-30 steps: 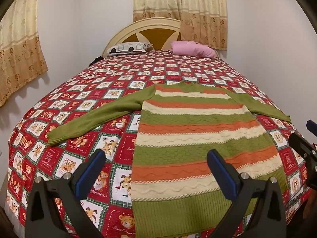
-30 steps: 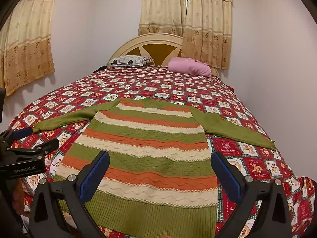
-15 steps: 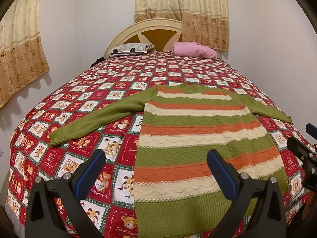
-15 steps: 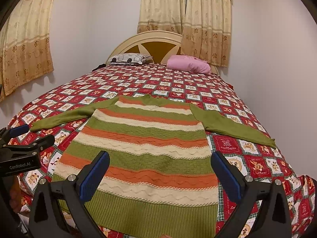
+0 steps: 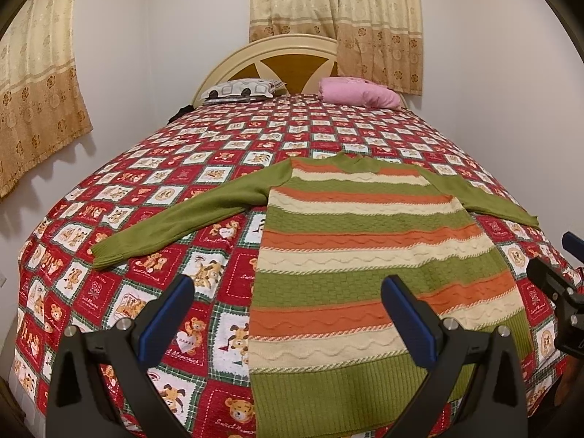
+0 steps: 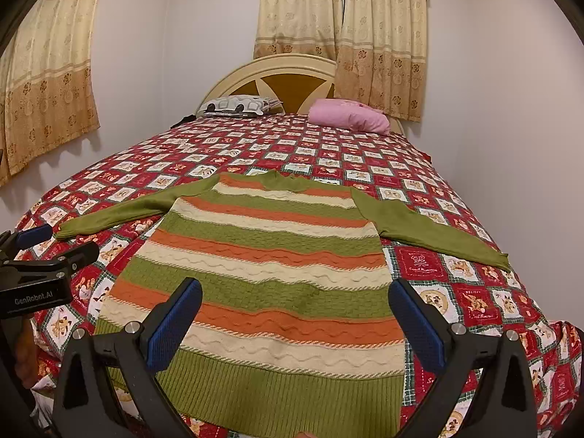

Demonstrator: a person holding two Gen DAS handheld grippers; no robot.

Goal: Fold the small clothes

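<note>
A knitted sweater (image 5: 365, 255) with green, orange and cream stripes lies flat on the bed, sleeves spread out to both sides, hem nearest me. In the right wrist view the same sweater (image 6: 270, 277) fills the middle. My left gripper (image 5: 288, 319) hovers open above the hem's left part, nothing between its blue pads. My right gripper (image 6: 295, 323) is open too, above the middle of the hem. The left sleeve (image 5: 175, 219) reaches toward the bed's left side; the right sleeve (image 6: 434, 230) points right. Each gripper appears at the edge of the other's view.
The bed carries a red patchwork quilt (image 5: 146, 182) with bear pictures. A pink pillow (image 5: 357, 93) and a patterned pillow (image 5: 241, 89) lie by the headboard (image 5: 288, 62). Curtains hang behind and at the left. A white wall runs close along the bed's right side.
Both grippers have risen and drawn back slightly, so the sweater sits a little lower and farther in both views. Sweater has not moved; both stay open.
</note>
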